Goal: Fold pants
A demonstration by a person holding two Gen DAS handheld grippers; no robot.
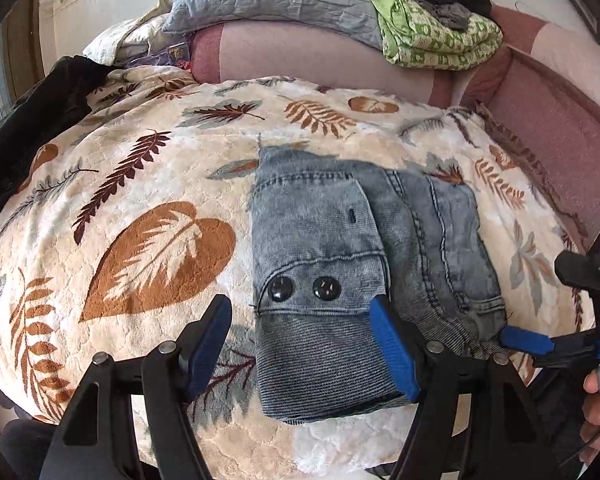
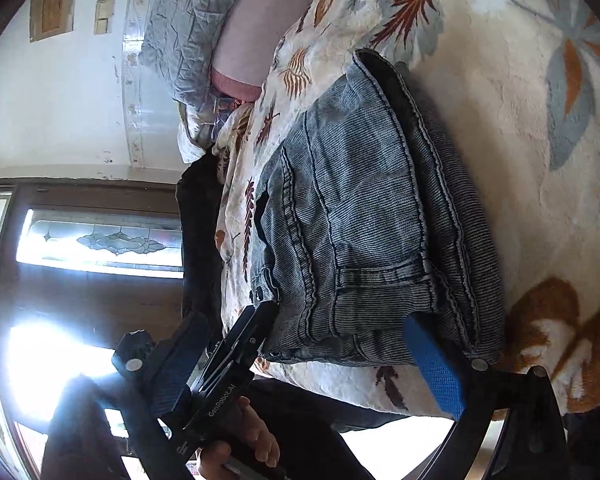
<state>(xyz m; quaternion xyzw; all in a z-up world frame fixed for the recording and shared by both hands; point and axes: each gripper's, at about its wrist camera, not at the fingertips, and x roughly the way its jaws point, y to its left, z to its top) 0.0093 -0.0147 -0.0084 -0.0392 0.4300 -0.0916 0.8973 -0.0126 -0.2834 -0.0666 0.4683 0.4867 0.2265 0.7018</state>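
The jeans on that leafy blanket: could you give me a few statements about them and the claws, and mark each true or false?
1. The jeans lie folded into a compact bundle on the leaf-print blanket. True.
2. The left claw is shut tight on a sock. False: its blue fingers stand wide apart around the near edge of the jeans, and no sock shows.
3. Two dark round buttons show on the jeans. True.
4. The jeans are bright red. False: they are washed grey-blue denim.
5. The right claw is open, at the near edge of the bundle. True.
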